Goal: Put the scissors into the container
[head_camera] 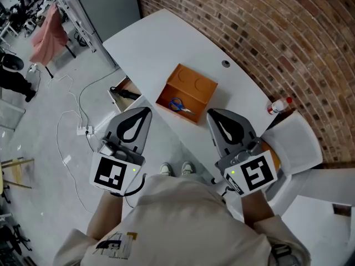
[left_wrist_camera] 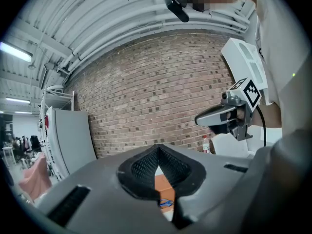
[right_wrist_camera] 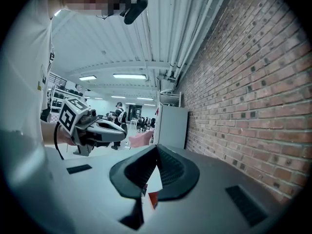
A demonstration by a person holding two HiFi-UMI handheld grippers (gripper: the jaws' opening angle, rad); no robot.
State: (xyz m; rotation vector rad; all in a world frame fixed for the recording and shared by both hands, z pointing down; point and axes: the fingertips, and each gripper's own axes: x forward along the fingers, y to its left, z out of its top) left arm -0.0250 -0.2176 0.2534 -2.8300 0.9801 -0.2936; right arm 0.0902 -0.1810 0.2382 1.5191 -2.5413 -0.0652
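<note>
Head view, scissors: the blue-handled scissors (head_camera: pixel 178 105) lie inside the orange container (head_camera: pixel 191 87), on its floor near the front wall.
Head view, container: it stands open-topped on the white table (head_camera: pixel 166 43), near the table's front edge.
Head view, tongs: the left gripper (head_camera: pixel 143 115) and the right gripper (head_camera: pixel 215 116) are held close to the person's body, one at each side of the container, touching neither it nor the scissors.
Left gripper view, jaws: the left gripper (left_wrist_camera: pixel 157 152) has its jaws pressed together with nothing between them; below them show a strip of the container (left_wrist_camera: pixel 163 186) and a bit of the blue scissors (left_wrist_camera: pixel 166 203).
Right gripper view, jaws: the right gripper (right_wrist_camera: pixel 156 150) is likewise pressed together and empty; only white table and a sliver of orange (right_wrist_camera: pixel 152 199) show beneath.
Done: judging by how things lie, the scissors are in the container and released.
Left: nothing of the task appears to remain.
</note>
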